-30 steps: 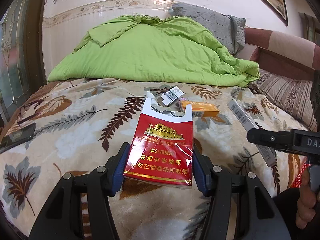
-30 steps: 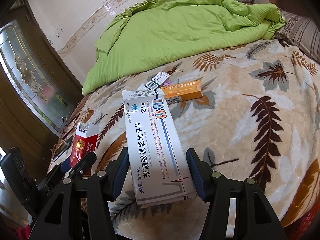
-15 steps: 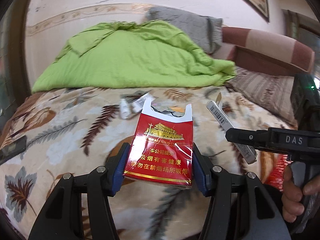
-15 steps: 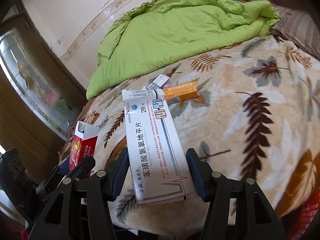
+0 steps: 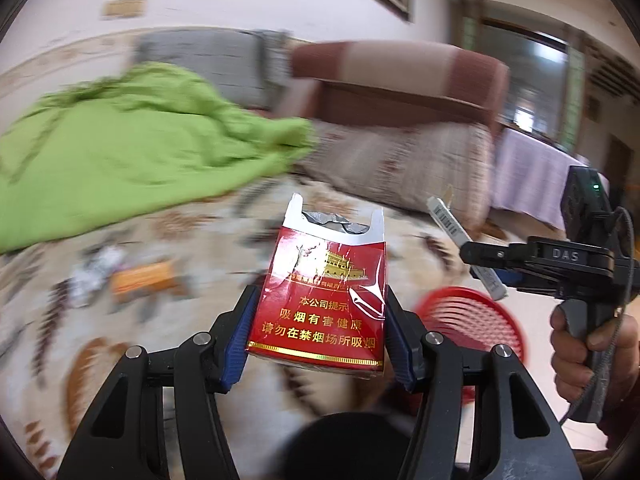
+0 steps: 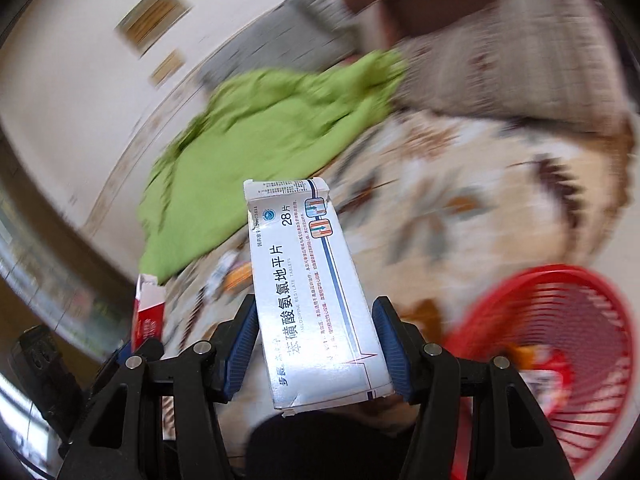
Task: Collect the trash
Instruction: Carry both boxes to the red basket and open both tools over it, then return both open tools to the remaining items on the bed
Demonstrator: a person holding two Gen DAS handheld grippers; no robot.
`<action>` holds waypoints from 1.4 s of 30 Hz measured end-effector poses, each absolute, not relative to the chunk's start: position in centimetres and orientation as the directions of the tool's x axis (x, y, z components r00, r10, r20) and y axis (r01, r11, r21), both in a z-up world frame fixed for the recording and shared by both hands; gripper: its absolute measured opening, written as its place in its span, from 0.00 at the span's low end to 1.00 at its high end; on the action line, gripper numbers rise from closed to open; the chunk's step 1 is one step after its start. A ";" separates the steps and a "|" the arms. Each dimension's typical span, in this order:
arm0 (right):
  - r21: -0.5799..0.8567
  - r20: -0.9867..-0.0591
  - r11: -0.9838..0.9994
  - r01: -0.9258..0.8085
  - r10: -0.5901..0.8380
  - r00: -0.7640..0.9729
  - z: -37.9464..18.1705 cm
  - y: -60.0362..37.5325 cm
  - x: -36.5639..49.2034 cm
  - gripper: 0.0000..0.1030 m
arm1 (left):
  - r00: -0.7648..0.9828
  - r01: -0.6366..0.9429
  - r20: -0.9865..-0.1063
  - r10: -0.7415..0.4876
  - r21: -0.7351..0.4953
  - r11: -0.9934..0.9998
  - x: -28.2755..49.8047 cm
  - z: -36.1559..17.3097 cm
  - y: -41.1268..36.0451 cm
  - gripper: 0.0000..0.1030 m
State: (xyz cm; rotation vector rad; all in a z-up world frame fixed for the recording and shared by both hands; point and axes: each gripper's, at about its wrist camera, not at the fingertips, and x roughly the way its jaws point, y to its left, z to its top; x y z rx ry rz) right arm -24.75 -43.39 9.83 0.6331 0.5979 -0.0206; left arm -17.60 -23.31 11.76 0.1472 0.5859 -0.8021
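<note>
My left gripper (image 5: 318, 340) is shut on a red cigarette pack (image 5: 324, 292) with its top torn open, held above the leaf-print blanket (image 5: 132, 320). My right gripper (image 6: 314, 350) is shut on a long white medicine box (image 6: 308, 280) with blue lettering. In the left wrist view the right gripper (image 5: 490, 270) shows at the right with the white box (image 5: 452, 228) sticking out of it, held by a hand (image 5: 588, 332). A red slatted basket (image 6: 560, 352) sits low at the right, beside the bed; it also shows as a red basket (image 5: 468, 320) just right of the cigarette pack.
An orange box (image 5: 144, 276) and a small white wrapper (image 5: 96, 264) lie blurred on the blanket. A green quilt (image 5: 132, 152) is heaped at the back, with a grey pillow (image 5: 208, 64) and a striped pillow (image 5: 400, 160) by the headboard (image 5: 396, 80).
Both grippers have swung to the right and risen, each still holding its box. The red basket has come into view at the lower right. The scene is blurred now.
</note>
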 end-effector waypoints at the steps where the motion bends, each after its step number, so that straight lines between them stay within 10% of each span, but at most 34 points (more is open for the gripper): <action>1: 0.549 -0.536 0.804 0.229 0.128 0.834 9.9 -44.7 -26.0 0.60 | 0.502 0.744 -0.562 -0.658 -0.108 0.660 -17.9 11.5 -25.2 0.55; 12: 0.586 -0.592 0.672 0.453 -0.027 0.806 7.6 -54.3 -34.1 0.61 | 0.239 0.859 -0.664 -0.709 -0.195 0.472 -20.1 7.9 -37.2 0.55; 19: 0.584 -0.621 0.642 0.497 -0.042 0.783 6.0 -55.8 -34.7 0.65 | 0.168 0.859 -0.696 -0.698 -0.244 0.450 -20.1 6.7 -38.6 0.74; 42: 0.537 -0.615 0.819 0.205 0.213 0.759 7.1 -43.7 -22.5 0.66 | 0.564 0.481 -0.711 -0.420 -0.131 0.867 -9.4 5.4 -14.8 0.74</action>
